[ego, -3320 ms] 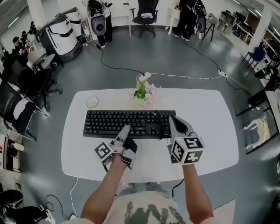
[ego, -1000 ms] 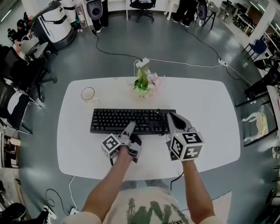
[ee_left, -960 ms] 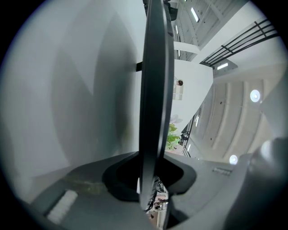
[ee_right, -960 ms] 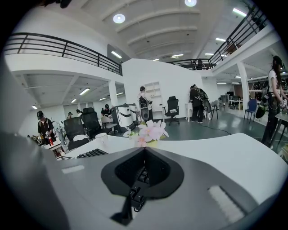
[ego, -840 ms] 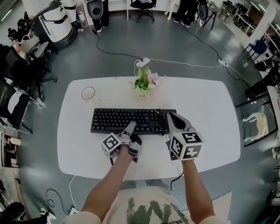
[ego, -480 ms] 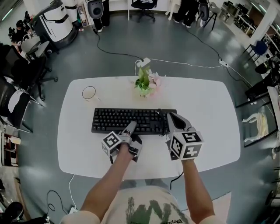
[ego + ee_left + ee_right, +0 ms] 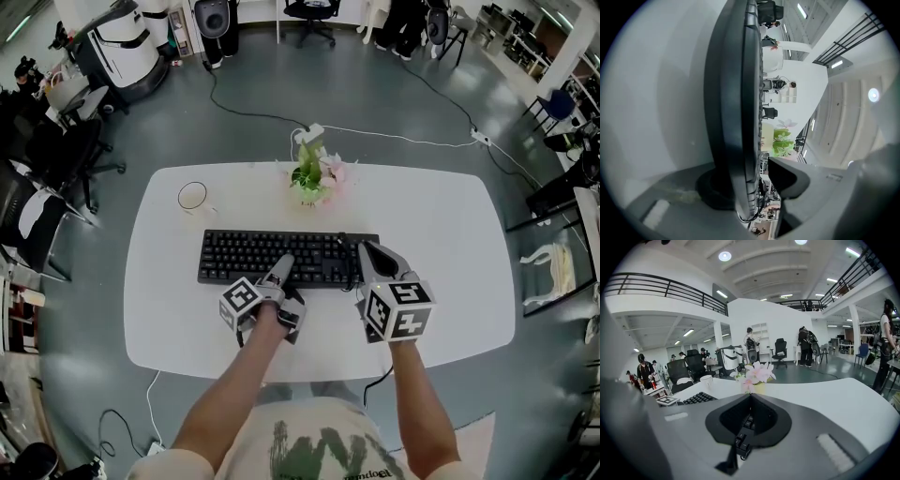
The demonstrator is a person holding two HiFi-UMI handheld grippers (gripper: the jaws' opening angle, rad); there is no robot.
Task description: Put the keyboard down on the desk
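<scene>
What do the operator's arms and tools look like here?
The left tool and right tool are grey with dark tapered jaws. Each carries a white cube printed with black square markers. The arms are bare below the short sleeves of a light T-shirt with a green print. The left tool's jaws are opening, with the keyboard between them.

One keyboard (image 7: 281, 257), one cup (image 7: 192, 196), one flower vase (image 7: 316, 178) — one desk (image 7: 441, 244).
</scene>
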